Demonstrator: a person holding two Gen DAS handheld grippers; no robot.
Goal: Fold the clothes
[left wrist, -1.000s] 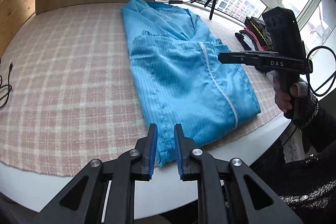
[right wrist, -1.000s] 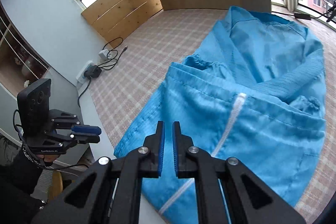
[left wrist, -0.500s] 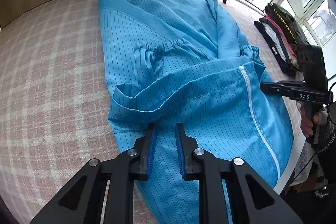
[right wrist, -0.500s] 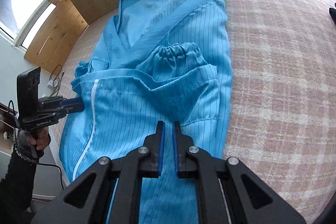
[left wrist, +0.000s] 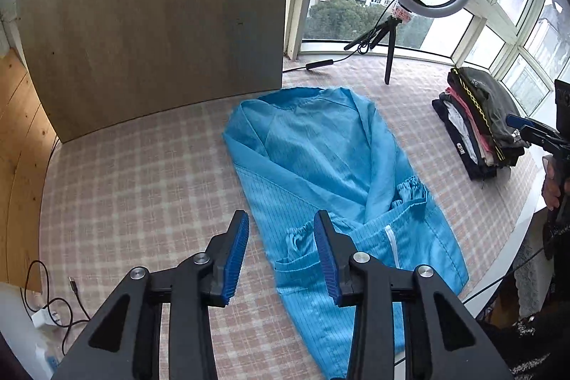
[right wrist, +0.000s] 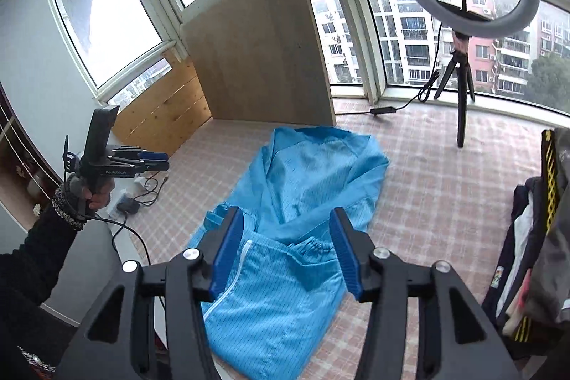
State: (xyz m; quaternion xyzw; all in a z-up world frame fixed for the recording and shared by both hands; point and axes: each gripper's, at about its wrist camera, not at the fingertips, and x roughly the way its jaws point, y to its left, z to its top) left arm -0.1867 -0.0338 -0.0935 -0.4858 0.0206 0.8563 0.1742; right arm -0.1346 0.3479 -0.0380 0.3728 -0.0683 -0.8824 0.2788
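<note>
blue garment: lies on the checked table cover, hem end now doubled up over the body, both sleeve cuffs on top; collar end far, toward the wooden board.
left claw: a moment ago pinched on the near hem, now jaws opening, nothing between them, lifted clear above the cloth.
right claw: same change, jaws opening wide and empty, raised off the fold.
meaning: that fold looks released; i judge another fold comes next.
right edge: folded stack waits apart.
</note>
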